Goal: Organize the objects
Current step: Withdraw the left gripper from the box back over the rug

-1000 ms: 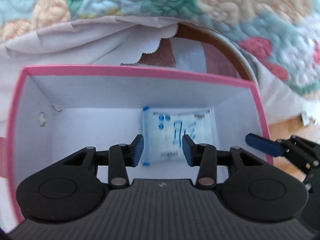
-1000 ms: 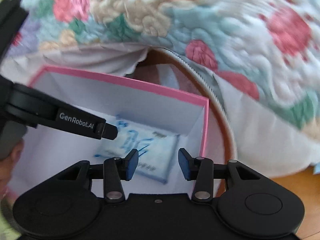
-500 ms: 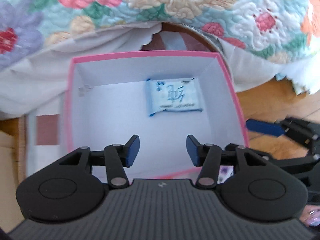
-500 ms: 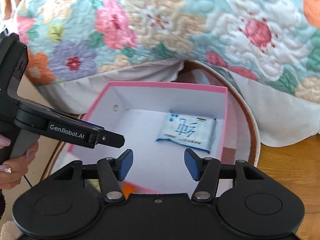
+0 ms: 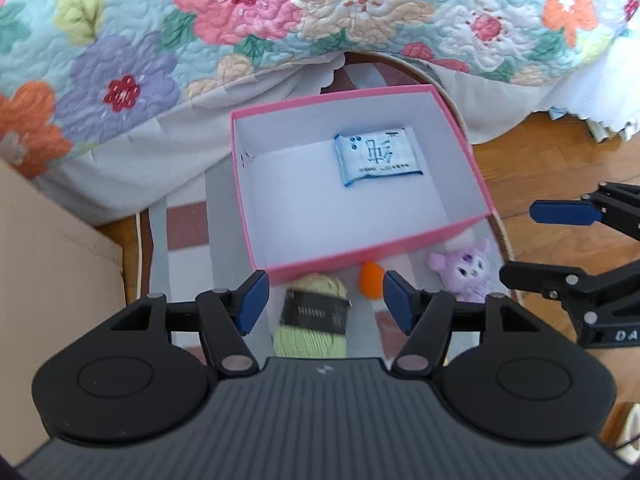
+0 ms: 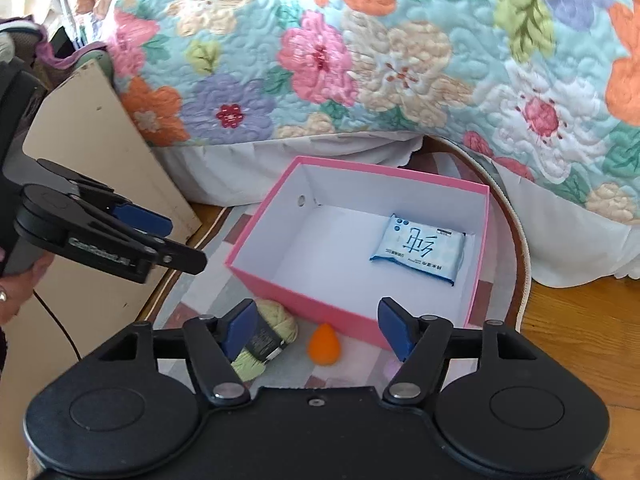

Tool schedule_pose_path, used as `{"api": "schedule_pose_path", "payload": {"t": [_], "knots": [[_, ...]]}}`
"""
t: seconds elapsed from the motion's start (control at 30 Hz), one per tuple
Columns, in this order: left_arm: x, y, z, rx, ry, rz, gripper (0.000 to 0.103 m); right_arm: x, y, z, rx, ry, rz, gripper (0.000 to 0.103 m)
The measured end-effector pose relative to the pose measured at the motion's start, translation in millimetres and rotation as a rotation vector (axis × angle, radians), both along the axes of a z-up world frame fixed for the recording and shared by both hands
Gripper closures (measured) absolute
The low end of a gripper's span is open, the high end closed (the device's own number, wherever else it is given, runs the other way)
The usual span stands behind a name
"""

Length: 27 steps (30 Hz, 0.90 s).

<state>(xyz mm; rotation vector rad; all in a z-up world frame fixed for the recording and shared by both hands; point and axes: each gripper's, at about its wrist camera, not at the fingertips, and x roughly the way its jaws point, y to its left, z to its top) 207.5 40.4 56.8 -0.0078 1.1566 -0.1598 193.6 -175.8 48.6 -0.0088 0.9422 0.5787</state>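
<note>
left gripper jaws spread wide, empty; right gripper likewise; tissue pack in pink box

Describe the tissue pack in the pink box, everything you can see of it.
The tissue pack is a flat, soft-looking rectangular packet in glossy light-blue and white wrap with large dark-blue characters and small print lines. It lies flat, printed face up, on the white floor of the pink box, near the far right corner, slightly askew. It looks sealed. Neither gripper touches it; nothing else is in the box.
</note>
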Motion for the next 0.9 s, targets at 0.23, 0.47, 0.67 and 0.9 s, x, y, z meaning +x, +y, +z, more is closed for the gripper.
{"api": "schedule_pose_path", "payload": {"t": [0.23,0.47,0.67,0.9], "knots": [[-44,19,22,-0.017,-0.049,0.032,0.036,-35,12,18,-0.023,-0.011,0.045,0.023],[-79,29,40,-0.002,-0.078,0.030,0.031,-68,19,36,0.003,0.005,0.089,0.016],[-108,41,46,-0.040,-0.110,0.047,0.024,-91,27,45,0.039,0.041,0.140,0.014],[-136,53,32,-0.069,-0.096,0.078,0.021,-110,33,40,0.100,0.105,0.173,0.013]]}}
